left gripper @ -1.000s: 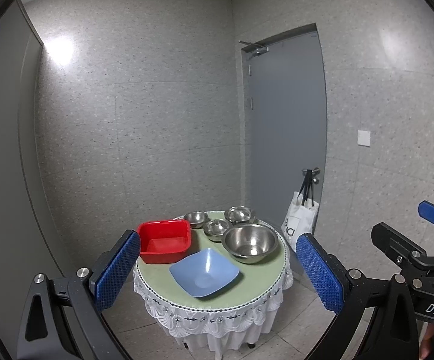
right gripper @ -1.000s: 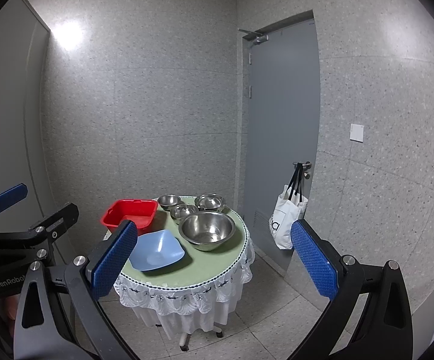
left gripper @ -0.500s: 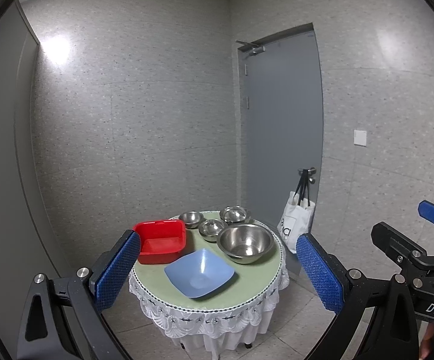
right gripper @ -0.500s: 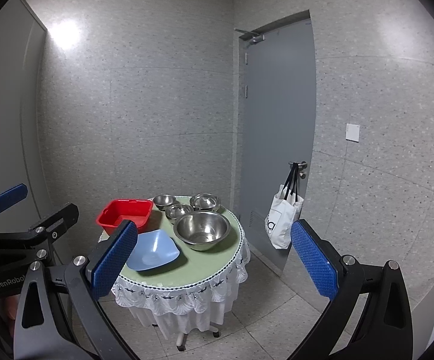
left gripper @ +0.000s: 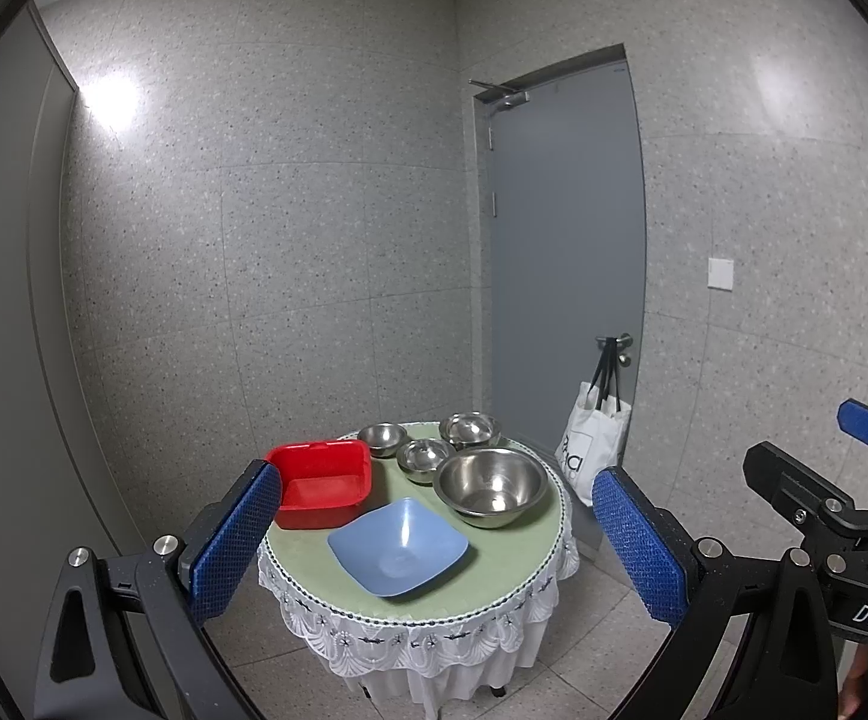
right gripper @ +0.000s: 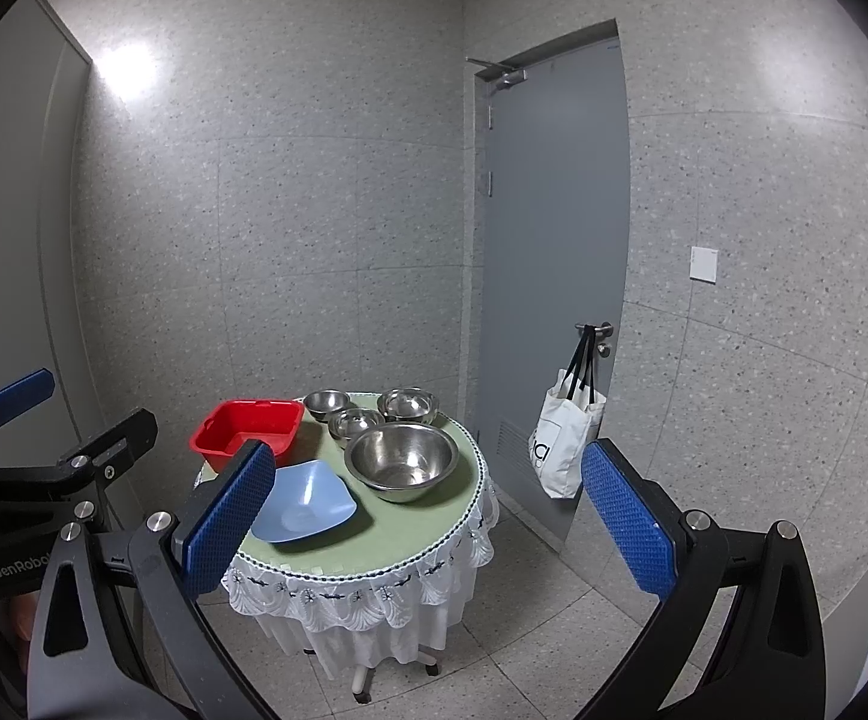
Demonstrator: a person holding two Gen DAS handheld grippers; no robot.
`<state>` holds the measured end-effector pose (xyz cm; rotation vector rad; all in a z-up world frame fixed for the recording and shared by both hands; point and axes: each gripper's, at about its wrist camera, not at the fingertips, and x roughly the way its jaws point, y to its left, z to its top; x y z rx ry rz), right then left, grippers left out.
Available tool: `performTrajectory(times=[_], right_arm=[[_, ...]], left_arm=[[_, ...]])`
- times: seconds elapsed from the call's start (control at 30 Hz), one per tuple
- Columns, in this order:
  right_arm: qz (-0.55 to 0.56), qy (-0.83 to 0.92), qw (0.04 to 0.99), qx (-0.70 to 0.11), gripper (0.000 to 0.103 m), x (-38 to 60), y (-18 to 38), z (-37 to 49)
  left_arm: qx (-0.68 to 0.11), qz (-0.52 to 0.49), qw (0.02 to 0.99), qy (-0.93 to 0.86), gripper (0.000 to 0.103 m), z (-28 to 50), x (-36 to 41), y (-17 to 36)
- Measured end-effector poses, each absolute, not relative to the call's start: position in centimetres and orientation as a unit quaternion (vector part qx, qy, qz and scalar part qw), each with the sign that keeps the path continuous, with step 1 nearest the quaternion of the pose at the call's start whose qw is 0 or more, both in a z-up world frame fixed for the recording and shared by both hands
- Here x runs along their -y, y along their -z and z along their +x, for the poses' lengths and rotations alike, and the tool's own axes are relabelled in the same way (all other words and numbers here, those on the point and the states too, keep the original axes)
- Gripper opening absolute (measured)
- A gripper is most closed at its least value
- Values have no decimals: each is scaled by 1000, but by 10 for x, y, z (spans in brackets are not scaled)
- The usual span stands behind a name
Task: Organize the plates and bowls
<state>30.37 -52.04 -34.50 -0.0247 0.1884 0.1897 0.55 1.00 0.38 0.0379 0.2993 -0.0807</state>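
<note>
A small round table [left gripper: 511,564] [right gripper: 434,516] with a green top and white lace skirt stands ahead. On it sit a red square tub [left gripper: 321,483] [right gripper: 248,432], a blue square plate [left gripper: 398,546] [right gripper: 305,501], a large steel bowl [left gripper: 489,486] [right gripper: 402,461] and three small steel bowls [left gripper: 425,459] [right gripper: 354,422] behind it. My left gripper [left gripper: 439,552] and right gripper [right gripper: 428,510] are both open and empty, held well short of the table.
A grey door [left gripper: 565,276] is behind the table at the right. A white tote bag [left gripper: 592,450] [right gripper: 562,444] hangs from its handle. Speckled walls close off the corner. Tiled floor surrounds the table.
Both grippers have drifted slightly; the table sits a little lower and nearer in the views. Nothing on the table has moved.
</note>
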Motion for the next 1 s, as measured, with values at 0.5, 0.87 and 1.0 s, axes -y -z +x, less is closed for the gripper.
performTrajectory(times=[0.5,0.87,1.0], right_arm=[[-11,-95,991,-96,103,517,345,308],[-11,-95,991,-97,103,509,347,312],[-11,-94,991,-98,103,508,347,313]], left_arm=[[-150,21,988,39,103,9,-12,-3],[-151,21,987,39,103,12,-15,-2],[-153,21,987,40,103,15,-20,0]])
